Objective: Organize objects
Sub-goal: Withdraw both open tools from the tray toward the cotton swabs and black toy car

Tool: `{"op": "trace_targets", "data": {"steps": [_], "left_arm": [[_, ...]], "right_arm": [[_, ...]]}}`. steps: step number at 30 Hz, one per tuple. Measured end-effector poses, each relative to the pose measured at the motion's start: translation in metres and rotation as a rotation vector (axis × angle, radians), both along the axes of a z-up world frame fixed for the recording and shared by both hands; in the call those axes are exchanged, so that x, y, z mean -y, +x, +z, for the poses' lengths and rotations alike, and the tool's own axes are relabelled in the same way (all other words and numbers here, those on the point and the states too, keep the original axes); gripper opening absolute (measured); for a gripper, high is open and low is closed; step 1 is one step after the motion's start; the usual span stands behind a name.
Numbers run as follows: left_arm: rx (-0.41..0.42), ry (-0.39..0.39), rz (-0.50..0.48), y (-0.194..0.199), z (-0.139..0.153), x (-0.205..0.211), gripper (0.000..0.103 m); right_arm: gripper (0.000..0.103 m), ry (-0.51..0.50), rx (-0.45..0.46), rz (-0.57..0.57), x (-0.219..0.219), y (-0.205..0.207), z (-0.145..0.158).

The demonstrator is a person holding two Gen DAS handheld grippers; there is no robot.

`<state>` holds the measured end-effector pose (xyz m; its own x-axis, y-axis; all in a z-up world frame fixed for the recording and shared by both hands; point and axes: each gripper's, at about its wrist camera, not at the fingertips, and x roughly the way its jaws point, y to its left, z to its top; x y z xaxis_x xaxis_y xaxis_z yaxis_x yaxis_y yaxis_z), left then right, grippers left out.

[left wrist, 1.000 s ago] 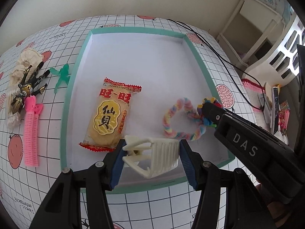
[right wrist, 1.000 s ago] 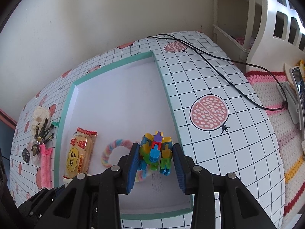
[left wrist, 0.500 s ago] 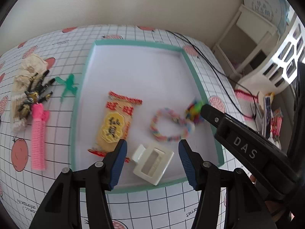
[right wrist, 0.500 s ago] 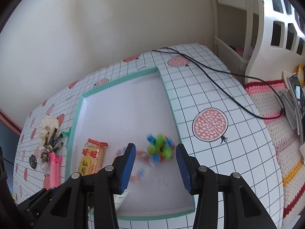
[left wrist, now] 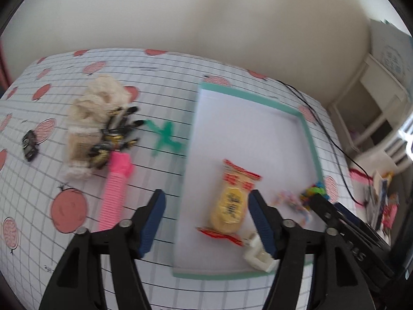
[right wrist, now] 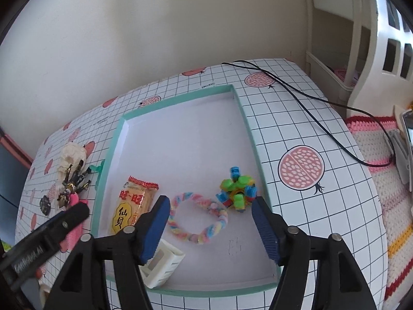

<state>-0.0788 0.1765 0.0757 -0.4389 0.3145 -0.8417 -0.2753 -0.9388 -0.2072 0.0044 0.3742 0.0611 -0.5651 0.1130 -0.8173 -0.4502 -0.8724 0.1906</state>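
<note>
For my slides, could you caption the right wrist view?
Open right gripper above tray holding snack packet, pastel ring, colourful toy.

Worktop [right wrist: 296, 118]: white, black grid, red pomegranate prints. Tray [right wrist: 247, 118]: teal rim, white floor. Scrunchie [right wrist: 198, 219]: pastel rainbow. Clip [left wrist: 113, 196]: pink.

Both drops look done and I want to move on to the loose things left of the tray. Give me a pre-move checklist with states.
1. Left gripper empty, jaws just opened: ok.
2. Right gripper empty, jaws just opened: ok.
3. White hair claw inside the tray: ok.
4. Colourful block toy inside the tray: ok.
5. Pink comb still outside the tray: not ok.
6. Left view sharp enough to aim: not ok, blurred.
</note>
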Motion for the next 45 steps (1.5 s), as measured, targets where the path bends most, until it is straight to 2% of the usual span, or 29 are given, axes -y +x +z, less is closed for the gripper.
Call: {"op": "trace_targets", "data": {"steps": [3, 5, 12, 14, 21, 38, 45], "left_arm": [[-0.002, -0.010, 0.043, -0.006, -0.003, 0.014, 0.072], [-0.006, -0.016, 0.066, -0.010, -0.005, 0.022, 0.086], [-0.011, -0.045, 0.105, -0.016, -0.011, 0.036, 0.088], [-0.009, -0.050, 0.110, -0.018, -0.013, 0.038, 0.097], [-0.006, -0.054, 0.121, -0.020, -0.016, 0.042, 0.101], [-0.023, -0.071, 0.115, -0.022, -0.014, 0.044, 0.103], [-0.024, -0.038, 0.129, -0.029, -0.004, 0.055, 0.103]], "right_arm": [[0.079, 0.005, 0.003, 0.016, 0.004, -0.002, -0.002], [0.081, 0.004, 0.004, 0.018, 0.005, -0.003, -0.003], [0.091, 0.002, 0.009, 0.035, 0.009, -0.006, -0.006], [0.095, 0.001, 0.009, 0.040, 0.010, -0.006, -0.007], [0.103, -0.020, 0.000, 0.043, 0.012, -0.006, -0.009], [0.103, -0.007, 0.025, 0.059, 0.017, -0.009, -0.014], [0.103, 0.033, -0.028, 0.073, 0.029, -0.013, 0.007]]}}
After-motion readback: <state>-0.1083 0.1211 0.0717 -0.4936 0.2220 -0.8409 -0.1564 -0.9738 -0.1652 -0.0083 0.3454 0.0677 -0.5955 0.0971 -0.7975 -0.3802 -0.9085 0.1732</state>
